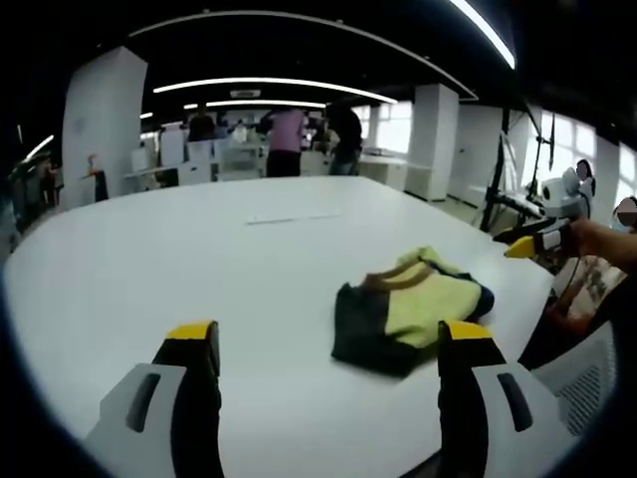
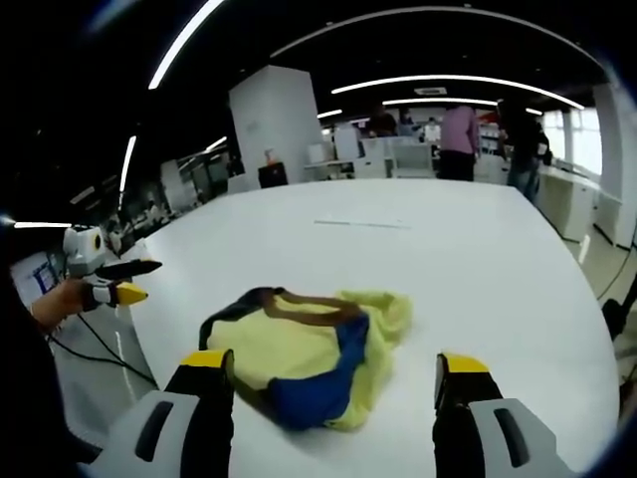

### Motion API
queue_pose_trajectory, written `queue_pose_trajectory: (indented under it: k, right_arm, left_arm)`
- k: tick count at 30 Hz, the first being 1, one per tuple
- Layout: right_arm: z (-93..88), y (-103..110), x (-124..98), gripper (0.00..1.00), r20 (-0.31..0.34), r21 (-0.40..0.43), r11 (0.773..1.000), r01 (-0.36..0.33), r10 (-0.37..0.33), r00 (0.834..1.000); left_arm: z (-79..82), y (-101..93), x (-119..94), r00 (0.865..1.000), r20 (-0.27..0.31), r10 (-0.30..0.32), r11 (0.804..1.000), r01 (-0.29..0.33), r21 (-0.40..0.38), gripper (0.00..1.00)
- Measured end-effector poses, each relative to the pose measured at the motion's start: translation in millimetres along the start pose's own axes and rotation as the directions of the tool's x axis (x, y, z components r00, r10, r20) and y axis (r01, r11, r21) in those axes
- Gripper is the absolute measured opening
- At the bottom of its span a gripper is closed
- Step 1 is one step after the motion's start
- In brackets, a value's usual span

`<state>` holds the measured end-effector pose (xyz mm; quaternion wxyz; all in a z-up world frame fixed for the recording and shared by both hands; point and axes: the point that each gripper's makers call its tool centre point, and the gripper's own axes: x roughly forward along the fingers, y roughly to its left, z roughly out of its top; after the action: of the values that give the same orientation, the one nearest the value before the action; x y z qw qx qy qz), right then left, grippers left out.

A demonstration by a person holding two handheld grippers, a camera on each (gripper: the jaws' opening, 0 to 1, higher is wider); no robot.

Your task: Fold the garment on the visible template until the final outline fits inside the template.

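One crumpled yellow, navy and brown fabric garment (image 1: 413,314) lies bunched on the white round table (image 1: 199,259), near its edge; no template outline can be made out; folding appears barely begun, with flattening and all folds outstanding; two grippers: left gripper (image 1: 328,349) and right gripper (image 2: 333,373), jaws apart, both empty, short of the garment.

Garment (image 1: 410,310) on table (image 1: 199,259), people (image 1: 287,141) standing behind the table

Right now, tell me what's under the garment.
The garment lies bunched on the white table. Bare tabletop shows all around it. Whatever lies beneath it, template marks included, is covered by the cloth.
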<state>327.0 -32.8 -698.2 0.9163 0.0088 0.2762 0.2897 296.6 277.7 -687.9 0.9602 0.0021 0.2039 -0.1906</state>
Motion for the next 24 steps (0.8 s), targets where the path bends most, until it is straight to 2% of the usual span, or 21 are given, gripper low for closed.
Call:
queue_pose_trajectory:
  k: [24]
  right_arm:
    - [-3.6,-1.5,1.3,0.77,-0.015,0.003,1.000,0.003,-0.003,1.000]
  left_arm:
    - [-3.7,2.7,2.7,1.000,-0.013,-0.006,1.000,0.006,0.002,0.85]
